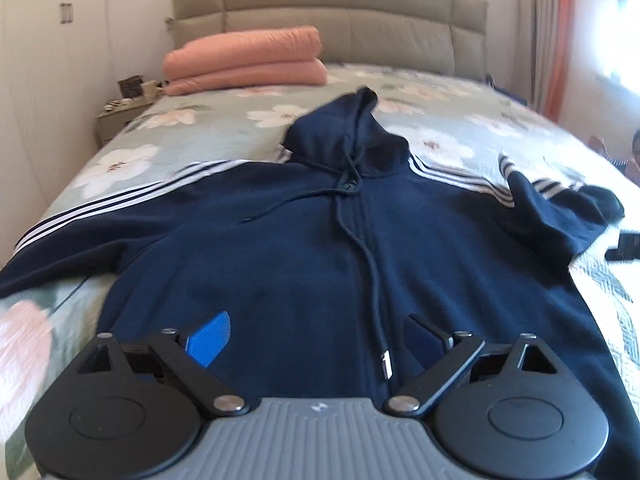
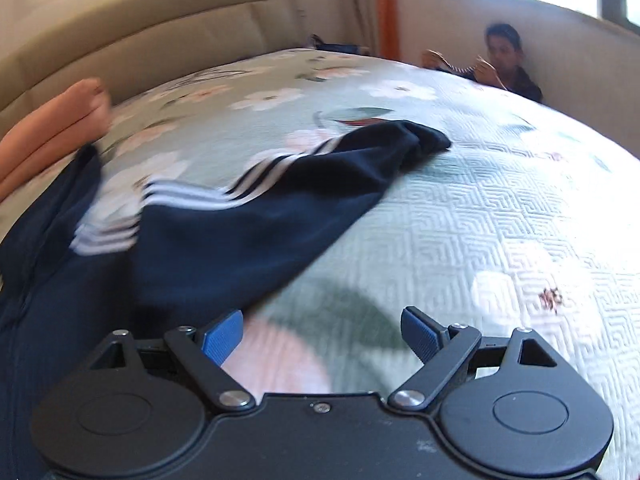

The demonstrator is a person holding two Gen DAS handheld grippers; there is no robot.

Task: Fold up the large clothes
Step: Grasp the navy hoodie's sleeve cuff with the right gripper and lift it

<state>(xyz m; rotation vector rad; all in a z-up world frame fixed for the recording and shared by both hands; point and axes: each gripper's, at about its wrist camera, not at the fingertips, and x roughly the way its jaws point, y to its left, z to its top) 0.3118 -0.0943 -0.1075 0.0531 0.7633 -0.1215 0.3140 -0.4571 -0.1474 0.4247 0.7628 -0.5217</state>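
Left wrist view shows a navy zip hoodie (image 1: 320,248) spread front-up on a floral bedspread (image 1: 168,132), hood toward the headboard (image 1: 332,16). The left gripper (image 1: 316,336) hovers spread over the hoodie's hem. The right gripper (image 2: 322,336), also spread, hovers beside the crumpled striped sleeve (image 2: 280,200). Best next: smooth that sleeve flat before folding it across the hoodie's chest.

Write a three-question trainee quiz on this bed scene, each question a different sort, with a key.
1. True or false: the navy hoodie lies front up, hood toward the headboard.
2. What lies folded near the headboard? A) pink quilt B) grey towel C) jeans
3. Fill in: the right gripper hangs over bare ____, beside the hoodie's striped sleeve.

Key: 1 true; 2 A; 3 bedspread.
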